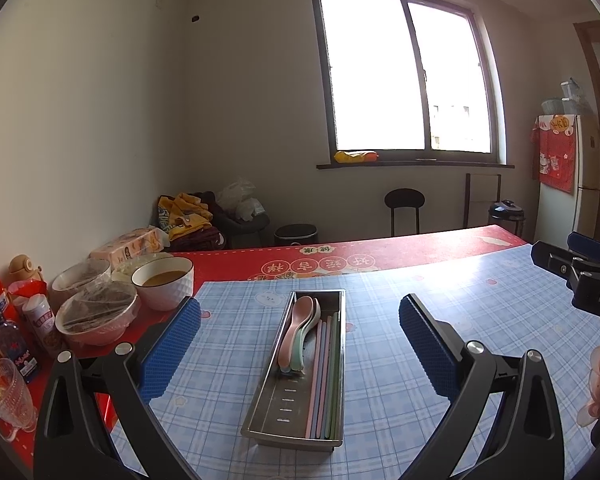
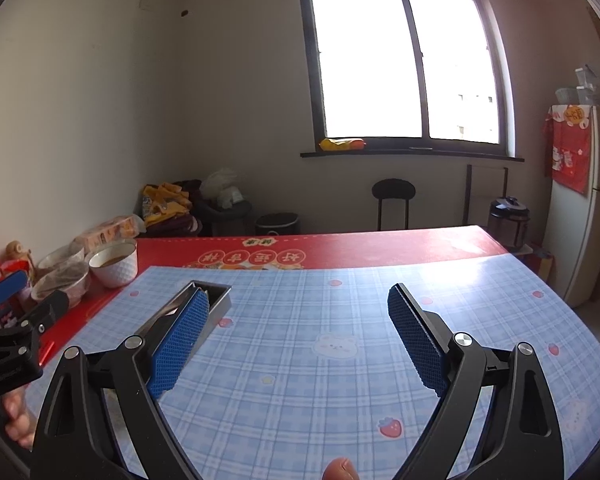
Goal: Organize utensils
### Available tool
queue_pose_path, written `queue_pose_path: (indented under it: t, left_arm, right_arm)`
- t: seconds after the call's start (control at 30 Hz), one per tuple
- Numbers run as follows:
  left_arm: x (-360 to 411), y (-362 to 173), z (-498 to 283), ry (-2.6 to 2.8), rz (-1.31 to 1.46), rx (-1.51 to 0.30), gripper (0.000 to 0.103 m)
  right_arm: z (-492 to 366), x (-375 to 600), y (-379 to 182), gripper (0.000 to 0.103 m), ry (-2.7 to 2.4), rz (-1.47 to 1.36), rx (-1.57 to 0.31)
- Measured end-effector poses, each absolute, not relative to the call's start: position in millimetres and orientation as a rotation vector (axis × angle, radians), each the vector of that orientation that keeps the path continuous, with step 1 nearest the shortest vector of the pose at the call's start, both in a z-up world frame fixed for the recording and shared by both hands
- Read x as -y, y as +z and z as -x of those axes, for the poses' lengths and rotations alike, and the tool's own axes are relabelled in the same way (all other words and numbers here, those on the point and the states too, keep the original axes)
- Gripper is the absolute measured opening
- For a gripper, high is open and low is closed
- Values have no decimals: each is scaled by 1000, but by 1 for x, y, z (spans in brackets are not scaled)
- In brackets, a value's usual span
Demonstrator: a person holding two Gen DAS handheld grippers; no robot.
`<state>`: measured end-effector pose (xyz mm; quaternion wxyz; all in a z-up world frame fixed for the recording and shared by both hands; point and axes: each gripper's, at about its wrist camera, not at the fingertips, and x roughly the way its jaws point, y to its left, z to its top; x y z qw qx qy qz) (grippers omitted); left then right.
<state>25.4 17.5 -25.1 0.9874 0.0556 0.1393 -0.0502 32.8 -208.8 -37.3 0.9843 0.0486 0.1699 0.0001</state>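
Utensils, pastel spoons (image 1: 300,330) and chopsticks (image 1: 323,376), lie in a metal tray (image 1: 260,408) on the checked tablecloth (image 1: 440,320) while left gripper (image 1: 300,344) and right gripper (image 2: 296,340) hover spread and empty, suggesting sorting is done.

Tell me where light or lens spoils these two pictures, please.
Left wrist view: the window is blown out to white, glare washes the blue cloth at far right, and the lens bends the wall edges and darkens the corners. Right wrist view: the same white window, a paler glare patch on the cloth, the same bending; the tray is mostly hidden behind a pad.
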Motion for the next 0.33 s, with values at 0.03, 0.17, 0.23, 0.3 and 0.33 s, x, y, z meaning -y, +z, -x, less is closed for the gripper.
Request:
queue_pose_path:
  t: [0.03, 0.17, 0.23, 0.3, 0.33]
  left_arm:
    - [-17, -25, -26, -102, -112, -282, 97]
    - [-17, -25, -26, -100, -118, -283, 97]
    - [-17, -25, -26, -101, -116, -282, 97]
    - [-18, -24, -26, -99, -111, -281, 97]
    - [-19, -24, -26, -97, -109, -279, 97]
  right_arm:
    - [-33, 209, -37, 88, -1, -98, -341]
    - [-32, 209, -37, 88, -1, -94, -341]
    - [-34, 209, -38, 88, 0, -93, -343]
    - [-34, 207, -39, 88, 2, -91, -346]
    - [-34, 207, -39, 88, 3, -90, -348]
